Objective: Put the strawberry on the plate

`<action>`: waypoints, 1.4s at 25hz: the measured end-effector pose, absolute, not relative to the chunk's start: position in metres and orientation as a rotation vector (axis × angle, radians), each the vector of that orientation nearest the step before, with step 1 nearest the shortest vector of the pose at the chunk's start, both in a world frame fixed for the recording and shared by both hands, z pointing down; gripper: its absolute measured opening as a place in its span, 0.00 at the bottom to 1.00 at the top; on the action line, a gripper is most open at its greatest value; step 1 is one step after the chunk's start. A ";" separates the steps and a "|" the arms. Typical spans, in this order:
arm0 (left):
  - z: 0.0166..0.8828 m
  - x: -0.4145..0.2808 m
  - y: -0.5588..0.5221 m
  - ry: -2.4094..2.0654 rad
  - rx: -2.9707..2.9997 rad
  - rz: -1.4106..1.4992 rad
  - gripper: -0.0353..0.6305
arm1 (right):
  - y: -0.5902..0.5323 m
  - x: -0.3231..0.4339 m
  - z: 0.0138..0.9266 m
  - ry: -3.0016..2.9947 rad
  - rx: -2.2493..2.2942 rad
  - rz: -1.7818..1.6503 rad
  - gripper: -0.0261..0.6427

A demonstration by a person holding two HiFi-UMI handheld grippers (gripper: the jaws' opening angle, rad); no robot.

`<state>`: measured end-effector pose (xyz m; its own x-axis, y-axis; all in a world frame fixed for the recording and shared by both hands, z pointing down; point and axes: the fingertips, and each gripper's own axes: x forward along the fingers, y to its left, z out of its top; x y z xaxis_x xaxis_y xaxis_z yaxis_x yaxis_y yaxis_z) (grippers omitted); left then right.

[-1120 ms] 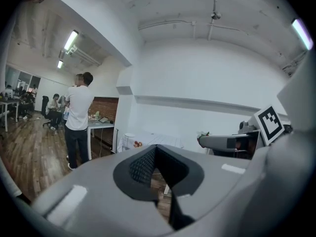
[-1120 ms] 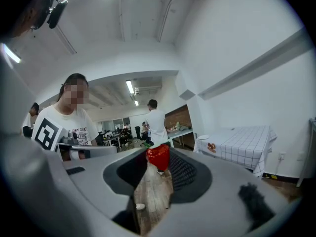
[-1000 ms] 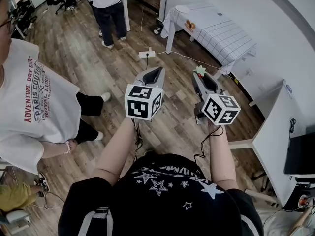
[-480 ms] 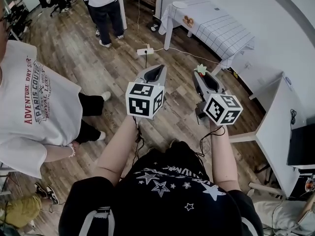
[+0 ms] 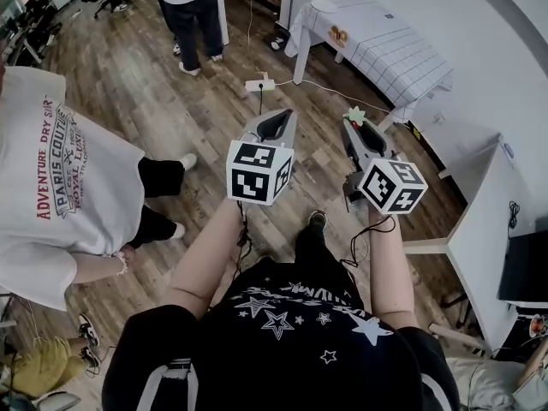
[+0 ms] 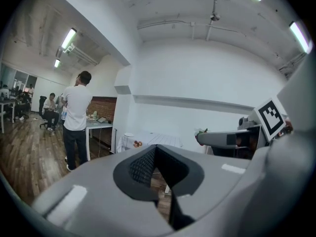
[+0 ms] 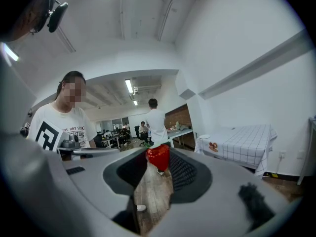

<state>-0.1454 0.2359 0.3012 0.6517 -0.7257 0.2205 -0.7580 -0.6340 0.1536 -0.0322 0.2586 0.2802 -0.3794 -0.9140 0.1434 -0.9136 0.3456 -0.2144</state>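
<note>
Pinching strawberry (image 7: 158,156) lengthwise, right tool (image 7: 157,165), calyx forward.

Strawberry (image 7: 158,157): red, green leaves. Right gripper (image 5: 354,125) and left gripper (image 5: 277,114): grey, black-and-white marker squares. Counter cloth (image 5: 390,54): white, dark grid. Floor (image 5: 128,101): brown wood.

Left gripper (image 5: 276,116) and right gripper (image 5: 355,127) are viewed steeply from overhead. The checked table (image 5: 385,54) is caught by every camera.
</note>
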 end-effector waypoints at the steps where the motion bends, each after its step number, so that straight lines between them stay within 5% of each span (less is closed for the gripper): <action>1: 0.303 -0.146 0.232 -1.220 2.639 0.212 0.06 | 0.253 -0.032 0.281 2.577 -1.737 -0.410 0.25; 35: 0.318 0.010 -0.015 -1.496 2.621 0.214 0.06 | -0.010 0.131 0.326 2.657 -1.510 -0.515 0.25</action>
